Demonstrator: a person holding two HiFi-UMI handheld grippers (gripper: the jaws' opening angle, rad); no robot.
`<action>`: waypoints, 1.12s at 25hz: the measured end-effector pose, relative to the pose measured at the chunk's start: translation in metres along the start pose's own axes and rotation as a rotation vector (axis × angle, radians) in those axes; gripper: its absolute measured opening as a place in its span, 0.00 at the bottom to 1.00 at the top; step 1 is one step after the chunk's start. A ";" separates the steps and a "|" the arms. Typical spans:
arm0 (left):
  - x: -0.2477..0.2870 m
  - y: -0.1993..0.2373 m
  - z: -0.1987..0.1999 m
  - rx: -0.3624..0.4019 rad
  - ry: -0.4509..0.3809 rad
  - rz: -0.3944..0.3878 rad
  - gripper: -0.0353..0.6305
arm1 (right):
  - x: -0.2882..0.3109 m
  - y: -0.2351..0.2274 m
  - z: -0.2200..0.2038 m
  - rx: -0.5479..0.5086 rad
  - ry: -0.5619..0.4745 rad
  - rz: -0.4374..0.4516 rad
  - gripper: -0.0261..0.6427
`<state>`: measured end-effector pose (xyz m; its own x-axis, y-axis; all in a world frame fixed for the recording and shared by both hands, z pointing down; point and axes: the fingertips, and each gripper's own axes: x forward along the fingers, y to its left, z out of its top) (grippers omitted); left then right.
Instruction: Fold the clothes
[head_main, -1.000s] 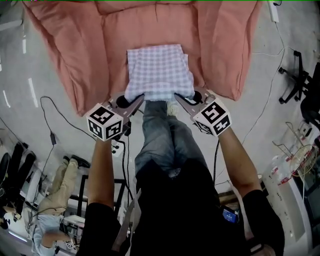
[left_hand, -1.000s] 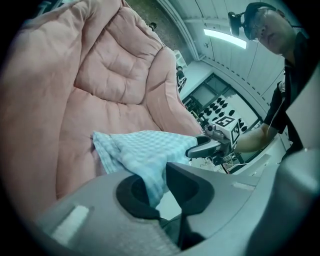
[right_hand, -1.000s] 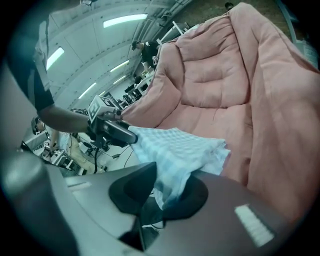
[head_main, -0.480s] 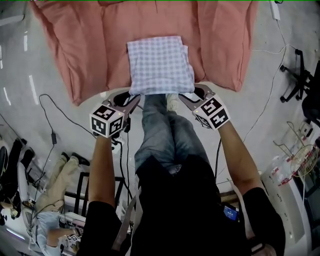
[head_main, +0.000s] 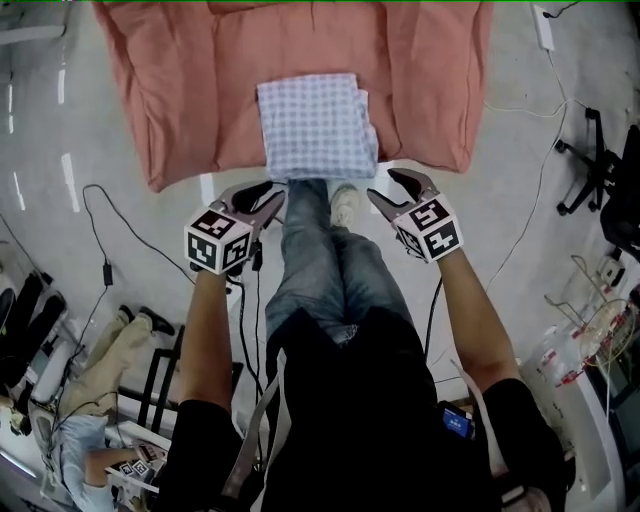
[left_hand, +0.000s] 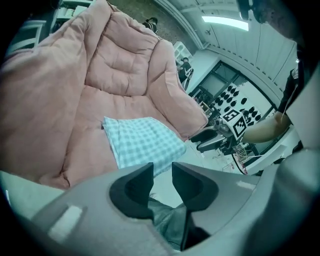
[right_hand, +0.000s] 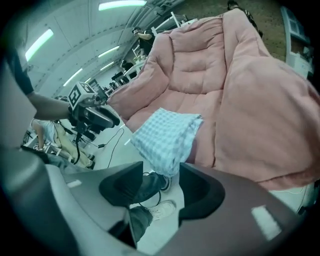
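A folded blue-and-white checked cloth (head_main: 318, 125) lies flat on a pink quilt (head_main: 190, 90), near the quilt's front edge. Both grippers hang short of it, over the floor and apart from the cloth. My left gripper (head_main: 270, 195) is open by a narrow gap, and its jaws have just been opening with nothing between them. My right gripper (head_main: 385, 187) is open wider, its jaws also just opening and empty. In the left gripper view the cloth (left_hand: 142, 142) lies ahead of the left gripper (left_hand: 162, 182). In the right gripper view the cloth (right_hand: 167, 135) lies just past the right gripper (right_hand: 161, 187).
The person's jeans and a white shoe (head_main: 345, 205) stand between the grippers. Black cables (head_main: 110, 215) trail on the floor at left. A chair base (head_main: 590, 160) is at right and a power strip (head_main: 545, 25) at top right. Another person (head_main: 120, 360) sits at lower left.
Both grippers have let go of the cloth's front edge and drawn back toward the person. Their jaws stand wider than before. The cloth stays folded on the quilt.
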<state>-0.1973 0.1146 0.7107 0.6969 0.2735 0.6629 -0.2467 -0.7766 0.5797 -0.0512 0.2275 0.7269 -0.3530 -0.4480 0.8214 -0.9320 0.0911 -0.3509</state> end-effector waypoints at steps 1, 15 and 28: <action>-0.004 -0.006 0.004 0.001 -0.011 0.002 0.24 | -0.009 0.002 0.002 0.007 -0.018 -0.004 0.37; -0.133 -0.124 0.161 0.106 -0.381 0.185 0.12 | -0.202 0.044 0.148 -0.066 -0.446 -0.088 0.20; -0.267 -0.189 0.257 0.232 -0.642 0.299 0.08 | -0.322 0.107 0.248 -0.159 -0.695 -0.164 0.14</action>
<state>-0.1632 0.0428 0.3024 0.8963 -0.2985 0.3280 -0.3885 -0.8851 0.2562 -0.0171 0.1608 0.3130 -0.1236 -0.9230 0.3644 -0.9877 0.0789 -0.1351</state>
